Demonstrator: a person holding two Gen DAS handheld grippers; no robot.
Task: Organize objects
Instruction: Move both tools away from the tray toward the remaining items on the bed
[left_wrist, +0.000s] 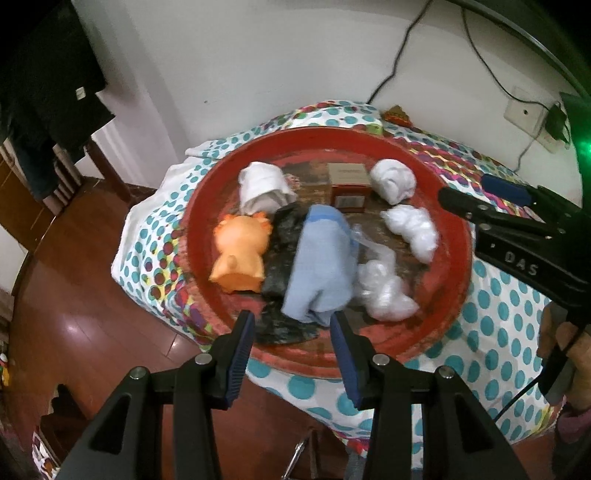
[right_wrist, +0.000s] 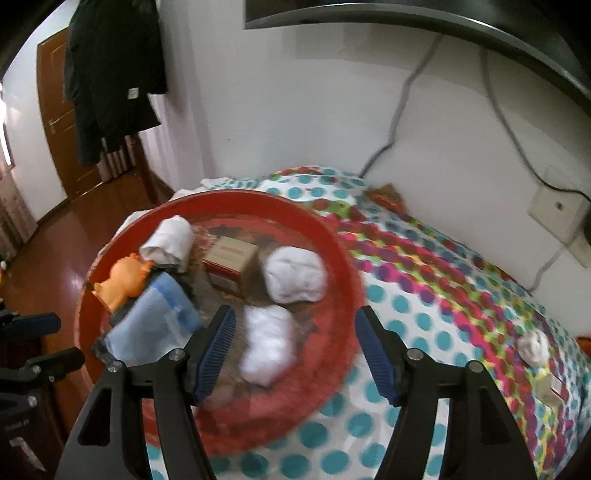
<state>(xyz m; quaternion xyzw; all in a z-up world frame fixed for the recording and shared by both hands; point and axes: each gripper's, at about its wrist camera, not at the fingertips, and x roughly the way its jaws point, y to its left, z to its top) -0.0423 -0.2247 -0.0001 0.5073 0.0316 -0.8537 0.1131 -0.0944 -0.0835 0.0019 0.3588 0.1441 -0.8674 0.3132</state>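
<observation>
The left gripper (left_wrist: 291, 332) hangs over the near rim of the round red tray (left_wrist: 458, 280), its blue-padded jaws part-way apart with nothing pressed between them. Just beyond its tips lies the folded light-blue cloth (left_wrist: 319, 266), long axis running away from the claw toward the far wall, its near end between the finger lines but untouched. Under and left of the cloth is a crumpled black plastic bag (left_wrist: 280, 254), then an orange rubber animal toy (left_wrist: 240, 254) lying on its side. Farther off sit a rolled white towel (left_wrist: 264, 186) and a small brown-and-red cardboard box (left_wrist: 349, 186).

The right gripper (right_wrist: 295, 332) is open and empty, over the tray's right part. A fluffy white wad (right_wrist: 267, 341) lies between and just ahead of its fingers, long axis pointing away. Beyond it rests a white balled sock (right_wrist: 295, 275); the polka-dot tablecloth (right_wrist: 424, 295) spreads to the right.
</observation>
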